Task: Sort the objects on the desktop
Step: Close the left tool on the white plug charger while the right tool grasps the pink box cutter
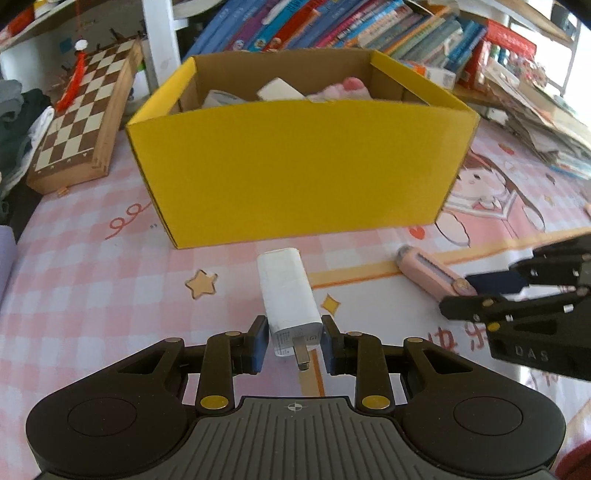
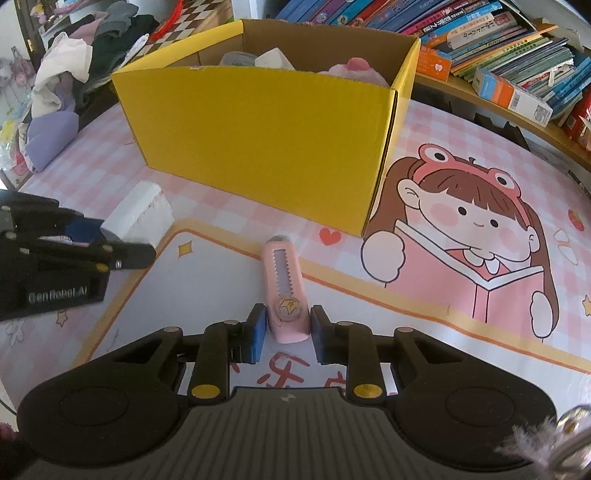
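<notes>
The left gripper (image 1: 294, 345) is clenched on a white charger (image 1: 288, 299), its 2 blue pads (image 1: 258, 345) pressing the plug end from either side, with the metal prongs pointing back toward the camera. The charger's far end reaches out over the pink checked desk mat (image 1: 92, 277) toward the yellow cardboard box (image 1: 295, 173), and whether that far end rests on the mat I cannot tell.

The right gripper (image 2: 288, 334) grips a pink utility knife (image 2: 285, 291) at its near end, blue pads (image 2: 258, 332) against its 2 sides. The knife points away toward the near right corner of the box, its toothed slider slot and a star sticker facing up. Seen from the left wrist, the same knife (image 1: 430, 275) lies on the mat just right of the charger, with the right gripper's black fingers closed over its near end.

The box stands just beyond both grippers, open at the top. Inside it lie a white block (image 1: 280, 90) and something pink and soft (image 1: 349, 88) against the far wall.

On the mat to the right of the box is a printed cartoon girl reading a book (image 2: 469, 229). A folded chessboard (image 1: 81, 118) lies left of the box, a pile of clothes (image 2: 74, 74) beyond that, and rows of books (image 1: 332, 26) fill the shelf behind
</notes>
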`<action>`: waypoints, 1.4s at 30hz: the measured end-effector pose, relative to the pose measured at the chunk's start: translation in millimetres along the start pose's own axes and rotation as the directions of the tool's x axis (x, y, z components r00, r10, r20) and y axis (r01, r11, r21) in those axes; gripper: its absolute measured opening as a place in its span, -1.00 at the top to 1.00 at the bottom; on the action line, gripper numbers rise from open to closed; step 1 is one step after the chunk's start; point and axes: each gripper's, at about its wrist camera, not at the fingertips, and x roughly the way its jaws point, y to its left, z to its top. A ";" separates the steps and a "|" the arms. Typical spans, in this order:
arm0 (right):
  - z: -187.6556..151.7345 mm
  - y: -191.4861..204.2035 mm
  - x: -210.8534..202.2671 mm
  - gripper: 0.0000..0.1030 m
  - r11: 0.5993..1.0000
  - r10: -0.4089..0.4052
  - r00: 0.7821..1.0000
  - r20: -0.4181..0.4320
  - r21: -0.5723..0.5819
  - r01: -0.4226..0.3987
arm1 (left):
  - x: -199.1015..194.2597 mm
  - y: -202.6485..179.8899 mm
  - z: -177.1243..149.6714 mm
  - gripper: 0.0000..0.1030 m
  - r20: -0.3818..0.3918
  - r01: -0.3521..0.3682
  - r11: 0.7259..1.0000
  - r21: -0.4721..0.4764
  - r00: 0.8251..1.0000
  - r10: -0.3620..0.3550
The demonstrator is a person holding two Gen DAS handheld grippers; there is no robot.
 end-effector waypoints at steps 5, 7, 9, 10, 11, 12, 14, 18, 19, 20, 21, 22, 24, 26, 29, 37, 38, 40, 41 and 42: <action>3.7 4.5 2.2 0.43 1.000 -0.014 1.000 0.012 -0.024 0.014 | 1.9 -4.2 -2.5 0.43 -0.007 -0.004 1.000 0.022 1.000 0.004; 5.7 5.9 4.5 0.40 0.999 -0.019 1.000 0.014 -0.039 0.019 | 2.9 -3.5 -2.0 0.40 -0.013 -0.003 1.000 0.020 1.000 0.003; 7.6 6.6 7.3 0.40 0.999 -0.020 1.000 0.011 -0.048 0.020 | 5.0 -3.3 -2.3 0.40 -0.024 0.000 1.000 0.022 1.000 0.000; 8.4 6.7 8.3 0.39 0.999 -0.019 1.000 0.011 -0.051 0.020 | 5.9 -3.0 -2.3 0.39 -0.027 0.001 1.000 0.021 1.000 -0.001; 9.3 6.7 9.1 0.39 0.998 -0.020 1.000 0.011 -0.055 0.020 | 6.7 -2.7 -2.0 0.39 -0.031 0.003 1.000 0.021 1.000 -0.002; 10.0 6.6 9.7 0.39 0.998 -0.020 1.000 0.012 -0.057 0.021 | 7.1 -2.3 -1.3 0.39 -0.032 0.005 1.000 0.019 0.999 -0.004; 10.8 6.1 10.5 0.39 0.998 -0.019 1.000 0.014 -0.060 0.019 | 7.6 -1.5 0.0 0.38 -0.031 0.008 1.000 0.017 0.999 -0.007; 10.9 5.1 10.9 0.41 0.998 -0.013 1.000 0.015 -0.062 0.014 | 8.2 -1.7 2.0 0.39 -0.017 0.002 1.000 0.023 1.000 -0.001; 10.9 5.5 10.7 0.46 0.998 -0.011 1.000 0.015 -0.064 0.012 | 8.7 -1.8 2.3 0.44 -0.015 0.000 1.000 0.026 1.000 0.000; 10.8 6.1 10.5 0.54 0.998 -0.010 1.000 0.015 -0.068 0.011 | 9.2 -2.1 2.4 0.47 -0.012 -0.003 1.000 0.030 1.000 0.003; 10.8 6.7 10.3 0.54 0.997 -0.009 1.000 0.014 -0.072 0.010 | 9.7 -2.0 2.3 0.48 -0.009 -0.004 0.999 0.034 1.000 0.004; 11.0 7.5 10.3 0.55 0.997 -0.010 1.000 0.014 -0.073 0.011 | 10.1 -1.9 2.3 0.49 -0.006 -0.005 0.999 0.039 1.000 0.005; 11.4 7.7 10.1 0.55 0.998 -0.011 1.000 0.012 -0.067 0.011 | 9.7 0.4 2.5 0.50 -0.006 0.003 1.000 0.028 1.000 -0.003; 11.3 7.2 9.3 0.55 0.998 -0.008 1.000 0.006 -0.055 0.009 | 8.7 2.5 2.5 0.50 -0.005 0.012 1.000 0.017 1.000 -0.012; 10.2 4.8 4.9 0.55 1.000 0.001 1.000 0.000 -0.019 -0.001 | 2.3 4.4 2.2 0.50 0.008 0.030 1.000 0.006 1.000 -0.030; 8.4 7.8 -15.8 0.55 0.996 0.041 0.999 0.019 0.080 -0.042 | -19.8 12.6 3.1 0.50 0.051 0.097 0.994 -0.051 0.994 -0.094; 7.6 9.3 -18.6 0.55 0.995 0.042 0.999 0.023 0.086 -0.044 | -22.3 13.7 2.2 0.50 0.055 0.101 0.993 -0.055 0.994 -0.098; 6.5 12.8 -23.4 0.55 0.995 0.039 0.999 0.030 0.088 -0.042 | -27.5 15.6 0.3 0.50 0.064 0.105 0.993 -0.057 0.993 -0.101; 5.9 14.6 -25.4 0.55 0.995 0.037 0.999 0.033 0.088 -0.040 | -29.9 16.7 -0.7 0.50 0.068 0.107 0.993 -0.058 0.992 -0.103; 5.2 16.4 -27.4 0.55 0.995 0.035 0.999 0.035 0.088 -0.038 | -32.7 18.1 -1.3 0.50 0.073 0.109 0.992 -0.059 0.992 -0.104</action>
